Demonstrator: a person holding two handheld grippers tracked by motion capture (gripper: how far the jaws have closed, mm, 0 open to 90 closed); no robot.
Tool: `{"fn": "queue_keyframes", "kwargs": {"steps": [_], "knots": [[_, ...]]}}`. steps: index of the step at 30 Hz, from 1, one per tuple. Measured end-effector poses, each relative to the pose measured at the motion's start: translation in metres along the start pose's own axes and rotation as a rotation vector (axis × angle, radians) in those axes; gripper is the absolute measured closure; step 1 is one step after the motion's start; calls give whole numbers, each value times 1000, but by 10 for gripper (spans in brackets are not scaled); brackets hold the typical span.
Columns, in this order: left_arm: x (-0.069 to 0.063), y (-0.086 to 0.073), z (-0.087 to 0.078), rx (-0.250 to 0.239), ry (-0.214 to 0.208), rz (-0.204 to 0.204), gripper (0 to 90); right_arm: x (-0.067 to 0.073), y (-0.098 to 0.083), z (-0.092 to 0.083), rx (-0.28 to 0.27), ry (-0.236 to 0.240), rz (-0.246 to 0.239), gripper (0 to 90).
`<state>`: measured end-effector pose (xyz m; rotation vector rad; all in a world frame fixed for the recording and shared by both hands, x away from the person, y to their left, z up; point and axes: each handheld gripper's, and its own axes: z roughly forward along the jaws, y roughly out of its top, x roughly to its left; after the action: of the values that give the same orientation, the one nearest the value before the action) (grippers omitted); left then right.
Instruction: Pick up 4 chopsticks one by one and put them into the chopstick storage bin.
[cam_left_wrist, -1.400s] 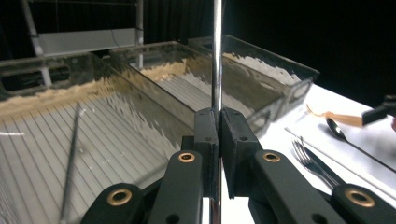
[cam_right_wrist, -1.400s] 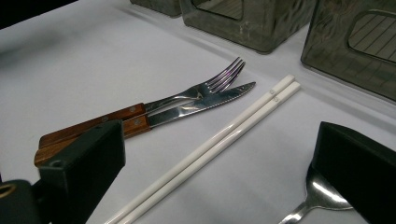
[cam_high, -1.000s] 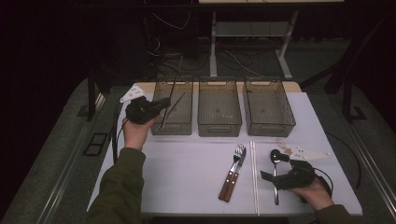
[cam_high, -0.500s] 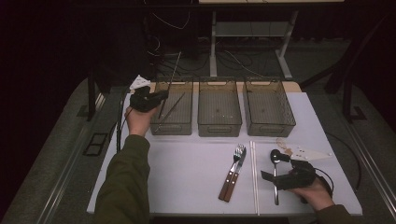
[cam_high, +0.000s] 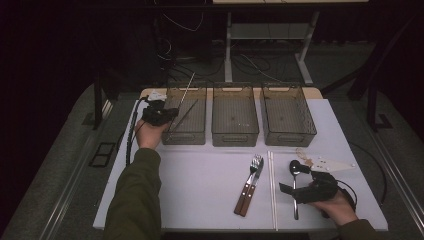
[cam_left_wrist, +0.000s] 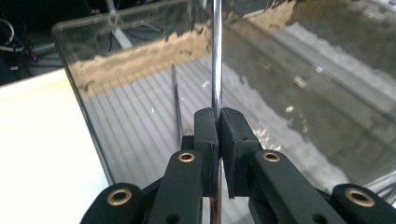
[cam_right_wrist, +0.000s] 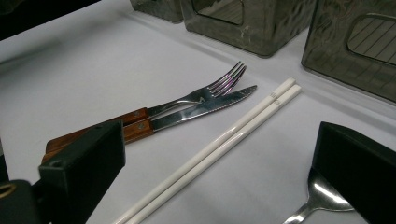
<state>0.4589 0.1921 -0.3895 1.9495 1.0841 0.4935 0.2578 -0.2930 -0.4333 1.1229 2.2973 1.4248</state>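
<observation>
Metal stick (cam_left_wrist: 216, 56) sits pinched tight in our left claw (cam_left_wrist: 217, 114), right at the tips. We hold it over the left bin (cam_high: 186, 116), and one more stick (cam_left_wrist: 176, 100) already lies on the ribbed floor in there. Our stick stands steep and pokes up past the far wall, so we think the job now is to lay it down beside the other one.

To do it well, we should tip the stick flat along the long way of the bin, bring it low, and only then let go. If we drop it from high up, it may bounce or lean on a wall.

Our right claw (cam_high: 305, 189) rests wide open near the front of the table (cam_high: 200, 175), with the spoon (cam_right_wrist: 317, 198) by one jaw. It holds nothing.

The bin walls are clear and hard to see, so we must mind the near rim by our hand. The middle bin (cam_high: 235, 112) stands just beside, so there is little room that way. The white chopsticks (cam_right_wrist: 219, 149), fork (cam_right_wrist: 205, 91) and knife (cam_right_wrist: 210, 105) lie well apart from us, on the open mat.
</observation>
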Motion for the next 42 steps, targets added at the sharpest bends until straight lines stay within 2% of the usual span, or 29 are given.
{"fn": "queue_keyframes", "kwargs": {"steps": [3, 5, 8, 15, 21, 29, 37, 39, 42], "knots": [[2, -5, 2, 22, 2, 0, 848, 0, 0, 0, 1, 0, -1, 27], [2, -6, 1, 19, 0, -1, 848, 0, 0, 0, 4, 0, 3, 27], [1, -6, 1, 37, 12, 24, 848, 0, 0, 0, 3, -1, 1, 27], [1, -9, 0, 51, 28, 27, 840, 0, 0, 0, 4, -1, 2, 27], [0, -11, 2, 46, 36, 23, 715, 0, 0, 0, 2, -2, 2, 27], [-4, -7, -4, 0, 14, 24, 610, 0, 0, 0, 0, -2, -2, 27], [-15, 0, -16, -46, -30, 70, 511, 0, 0, 0, -1, -4, -3, 27], [-20, 0, -20, -64, -33, 97, 483, 0, 0, 0, -3, -4, 1, 27], [-26, 0, -25, -88, -57, 99, 445, -1, 0, -1, -3, -2, 5, 27]]}}
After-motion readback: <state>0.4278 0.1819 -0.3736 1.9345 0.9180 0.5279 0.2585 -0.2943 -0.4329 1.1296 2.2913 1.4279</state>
